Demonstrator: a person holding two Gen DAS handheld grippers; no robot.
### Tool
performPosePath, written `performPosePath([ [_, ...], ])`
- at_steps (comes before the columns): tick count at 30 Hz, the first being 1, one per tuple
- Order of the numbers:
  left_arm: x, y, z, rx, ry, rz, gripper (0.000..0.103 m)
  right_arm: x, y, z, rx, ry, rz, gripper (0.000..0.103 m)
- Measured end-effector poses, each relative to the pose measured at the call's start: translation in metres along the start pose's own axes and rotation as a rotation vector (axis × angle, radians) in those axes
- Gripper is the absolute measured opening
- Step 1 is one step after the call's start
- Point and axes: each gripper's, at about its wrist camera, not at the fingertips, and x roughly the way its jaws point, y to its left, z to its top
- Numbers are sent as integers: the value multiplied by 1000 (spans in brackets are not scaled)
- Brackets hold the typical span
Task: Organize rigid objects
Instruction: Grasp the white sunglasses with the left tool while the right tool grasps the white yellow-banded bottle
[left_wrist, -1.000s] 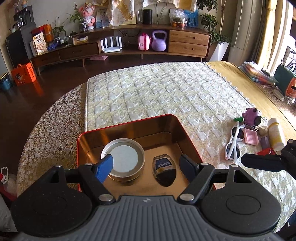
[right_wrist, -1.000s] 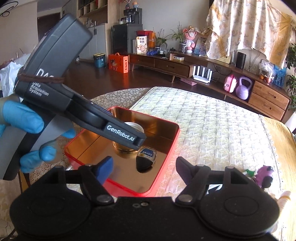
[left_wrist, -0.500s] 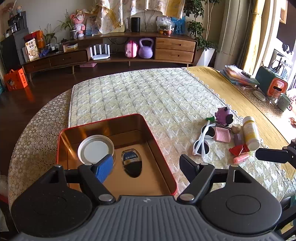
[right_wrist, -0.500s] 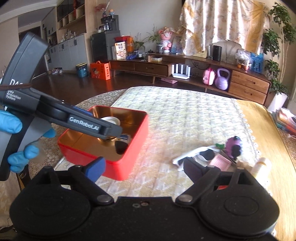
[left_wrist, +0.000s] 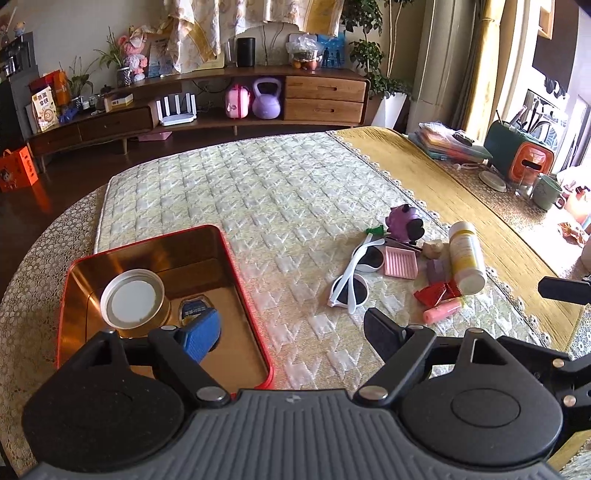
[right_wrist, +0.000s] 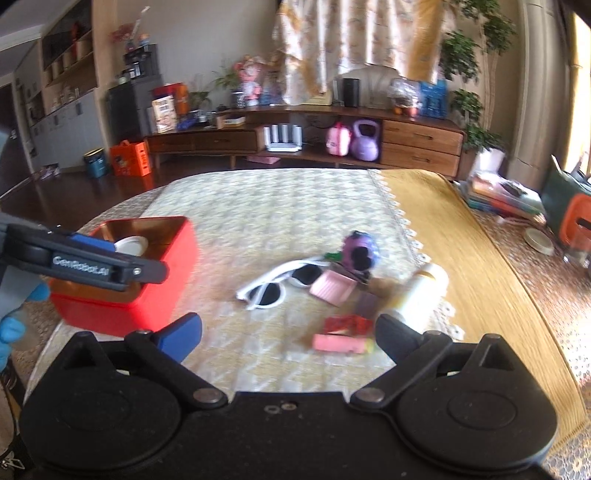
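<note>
A red tin box (left_wrist: 243, 280) (right_wrist: 173, 280) with a gold inside sits at the left of the quilted table. It holds a white-lidded jar (left_wrist: 132, 299) and a small dark blue-labelled object (left_wrist: 194, 308). To its right lies a pile: white sunglasses (left_wrist: 356, 273) (right_wrist: 273, 286), a purple toy (left_wrist: 404, 219) (right_wrist: 360, 251), a pink ridged tray (left_wrist: 400, 262), a white-and-yellow bottle (left_wrist: 465, 256) (right_wrist: 417, 295), a red wrapper (left_wrist: 436, 293) and a pink tube (left_wrist: 441, 314) (right_wrist: 338, 343). My left gripper (left_wrist: 291, 334) is open and empty by the box's right wall. My right gripper (right_wrist: 290, 334) is open and empty just before the pile.
A yellow runner (left_wrist: 424, 173) with a lace edge covers the table's right side. Books (left_wrist: 450, 146), a green-and-orange appliance (left_wrist: 517, 158) and a mug (left_wrist: 546, 192) stand at the far right. A low wooden cabinet (left_wrist: 221, 107) lines the back wall.
Both grippers have swung right, away from the red box and toward the pile of small objects. Both stay open and empty. The objects have not moved.
</note>
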Motion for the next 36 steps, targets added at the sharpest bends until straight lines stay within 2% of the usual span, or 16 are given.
performPosePath([
  [8, 23, -29, 12, 48, 20, -40, 85, 7, -44, -3, 86, -2, -93, 100],
  [16, 61, -51, 29, 88, 80, -17, 85, 27, -77, -7, 145, 21, -169, 100],
  [29, 122, -72, 52, 177, 130, 58, 85, 67, -108, -2, 210, 48, -203, 96],
  [36, 149, -70, 56, 156, 170, 64, 85, 90, -115, 4, 232, 67, -212, 88],
])
